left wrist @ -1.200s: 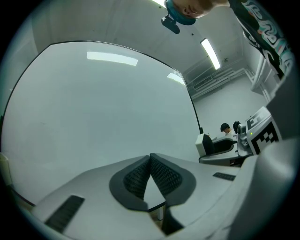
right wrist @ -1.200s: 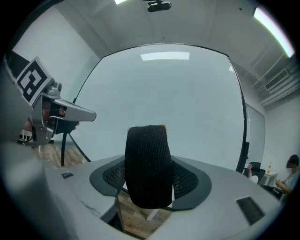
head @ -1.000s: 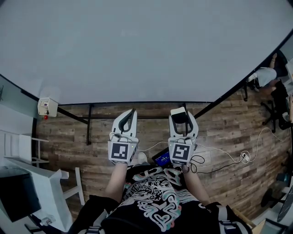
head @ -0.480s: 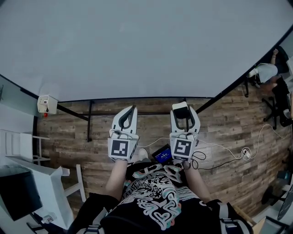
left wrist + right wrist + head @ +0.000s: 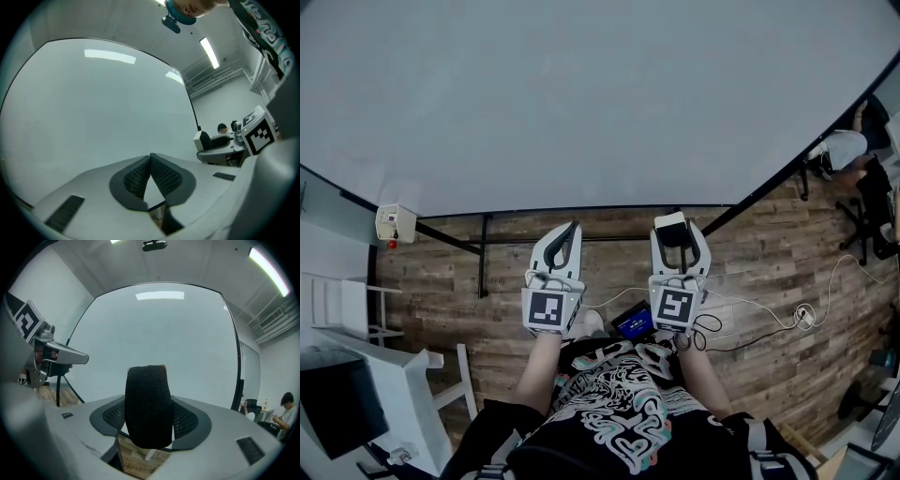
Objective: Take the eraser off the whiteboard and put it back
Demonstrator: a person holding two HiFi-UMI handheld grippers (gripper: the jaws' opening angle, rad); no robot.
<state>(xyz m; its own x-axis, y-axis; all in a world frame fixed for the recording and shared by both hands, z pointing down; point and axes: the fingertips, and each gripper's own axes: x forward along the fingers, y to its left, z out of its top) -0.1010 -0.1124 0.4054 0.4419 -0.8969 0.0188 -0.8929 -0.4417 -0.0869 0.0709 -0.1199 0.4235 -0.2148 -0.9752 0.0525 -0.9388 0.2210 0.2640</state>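
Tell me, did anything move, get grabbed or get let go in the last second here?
Nothing visibly changed. The right claw still grips the black eraser, the left claw stays shut and empty, and both remain side by side in front of the whiteboard, not touching it.

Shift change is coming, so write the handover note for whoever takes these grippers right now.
Left claw: shut, nothing in it, pointing toward the whiteboard.
Right claw: shut on the eraser, with the black felt side facing the claw's camera.
Whiteboard: straight ahead of both claws. In the head view the eraser sits by its lower edge, and I cannot tell whether it touches the board.
Done: the eraser appears to be off the board and in the claw.
Left: set it back on the board, open the right claw, and draw back.
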